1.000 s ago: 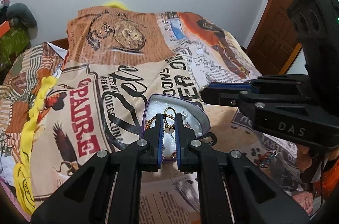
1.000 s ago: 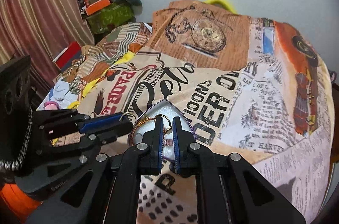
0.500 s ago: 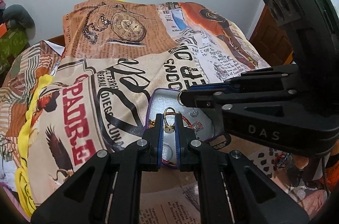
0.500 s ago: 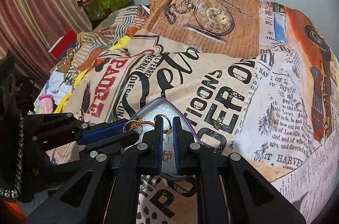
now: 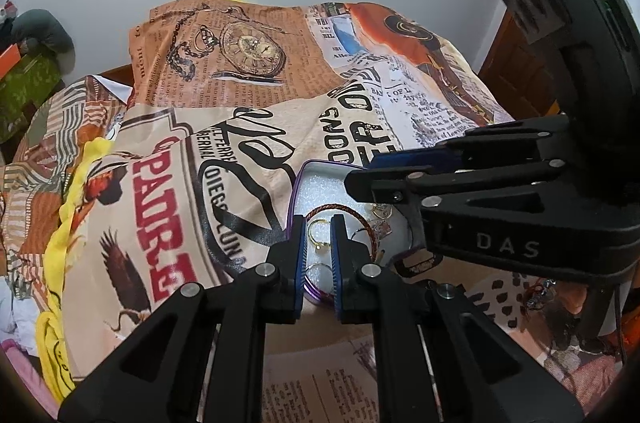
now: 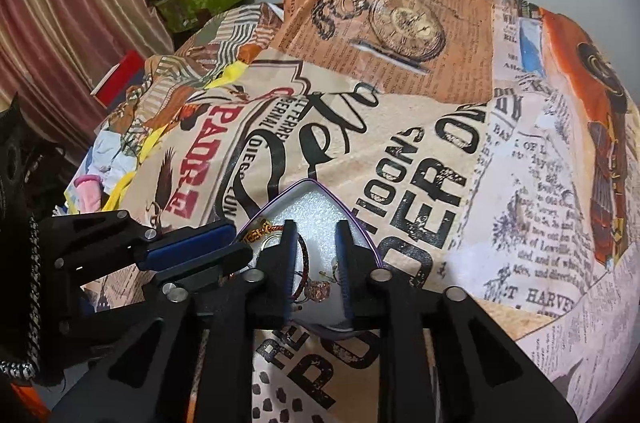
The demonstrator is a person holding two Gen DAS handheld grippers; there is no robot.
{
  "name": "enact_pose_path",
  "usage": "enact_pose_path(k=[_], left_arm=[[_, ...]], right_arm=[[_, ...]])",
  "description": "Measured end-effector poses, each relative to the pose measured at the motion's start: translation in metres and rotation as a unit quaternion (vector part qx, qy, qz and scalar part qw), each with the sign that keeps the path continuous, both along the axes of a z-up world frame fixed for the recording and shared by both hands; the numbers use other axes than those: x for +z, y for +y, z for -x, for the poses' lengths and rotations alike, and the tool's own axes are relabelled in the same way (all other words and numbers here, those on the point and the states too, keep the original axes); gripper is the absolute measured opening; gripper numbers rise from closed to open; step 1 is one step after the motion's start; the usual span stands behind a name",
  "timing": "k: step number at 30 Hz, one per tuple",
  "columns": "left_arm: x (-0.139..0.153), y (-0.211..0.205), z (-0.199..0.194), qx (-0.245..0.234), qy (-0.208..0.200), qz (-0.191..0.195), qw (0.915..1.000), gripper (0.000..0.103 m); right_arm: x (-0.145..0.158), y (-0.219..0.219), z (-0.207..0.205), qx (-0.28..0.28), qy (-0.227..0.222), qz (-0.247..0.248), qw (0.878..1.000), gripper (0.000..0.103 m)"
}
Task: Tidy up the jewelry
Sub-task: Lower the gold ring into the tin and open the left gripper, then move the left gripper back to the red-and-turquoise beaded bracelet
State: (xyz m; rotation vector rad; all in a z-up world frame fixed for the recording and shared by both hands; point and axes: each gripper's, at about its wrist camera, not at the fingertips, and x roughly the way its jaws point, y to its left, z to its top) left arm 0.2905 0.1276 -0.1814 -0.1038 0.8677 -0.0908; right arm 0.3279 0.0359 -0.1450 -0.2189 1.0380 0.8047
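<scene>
- Gold ring [image 5: 319, 234] sits between my left gripper [image 5: 319, 223] jaws, over the near end of the tin [image 5: 294, 191]; the jaws are nearly together around it, and I judge it pinched, though I cannot see the pads press on the band.
- It is light, stiff, smooth metal, so I expect it to slip or flick out; I would hold it across the band, flat pads on both sides.
- My right gripper [image 6: 316, 255] has just been opening; its jaws stand apart over the tin with nothing gripped, the red cord bracelet [image 6: 305, 259] and a pink-stoned piece [image 6: 318, 290] lying below them.
- Cord is soft and limp; I would take it at one point and let it hang. Small earrings further in look fiddly and easy to lose.
- White foam lines the purple-rimmed tin, which should stop pieces rolling.
- Under the tin is a newsprint-patterned bedspread [image 6: 420, 151], soft and uneven, so the tin may tip if pressed.
- Beyond the tin: a pale wall, a wooden door to its right, curtains and clutter to its left.
</scene>
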Motion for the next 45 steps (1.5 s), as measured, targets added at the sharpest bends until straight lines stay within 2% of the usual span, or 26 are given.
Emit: enact_pose_path(k=[2,7,9,11,21,27,32,39,45], left_arm=[[0.004,0.001,0.004,0.004,-0.002,0.002,1.0,0.018],[0.017,0.002,0.015,0.011,-0.013,0.008,0.9998,0.023],[0.024,0.002,0.021,0.013,-0.018,0.007,0.9997,0.027],[0.032,0.001,0.026,0.015,-0.025,0.007,0.9995,0.032],[0.066,-0.019,0.055,0.005,-0.048,-0.002,0.9988,0.035],[0.075,-0.041,0.069,-0.015,-0.049,0.002,0.9987,0.04],[0.068,-0.064,0.074,-0.035,-0.036,0.009,0.9987,0.041],[0.04,-0.095,0.071,-0.065,0.006,0.024,0.9976,0.041],[0.015,-0.122,0.065,-0.095,0.04,0.02,0.9945,0.041]], right_arm=[[0.005,-0.003,0.003,-0.004,-0.008,-0.003,1.0,0.027],[0.023,-0.015,0.015,-0.012,-0.037,-0.004,0.999,0.037],[0.029,-0.019,0.02,-0.014,-0.051,0.0,0.999,0.039],[0.037,-0.026,0.028,-0.016,-0.065,0.002,0.998,0.04],[0.067,-0.073,0.065,-0.034,-0.107,-0.011,0.994,0.04],[0.076,-0.11,0.08,-0.051,-0.109,-0.025,0.992,0.04],[0.071,-0.137,0.083,-0.067,-0.112,-0.008,0.991,0.04],[0.039,-0.165,0.085,-0.08,-0.075,0.008,0.994,0.04],[0.011,-0.179,0.095,-0.079,-0.047,0.02,0.996,0.04]])
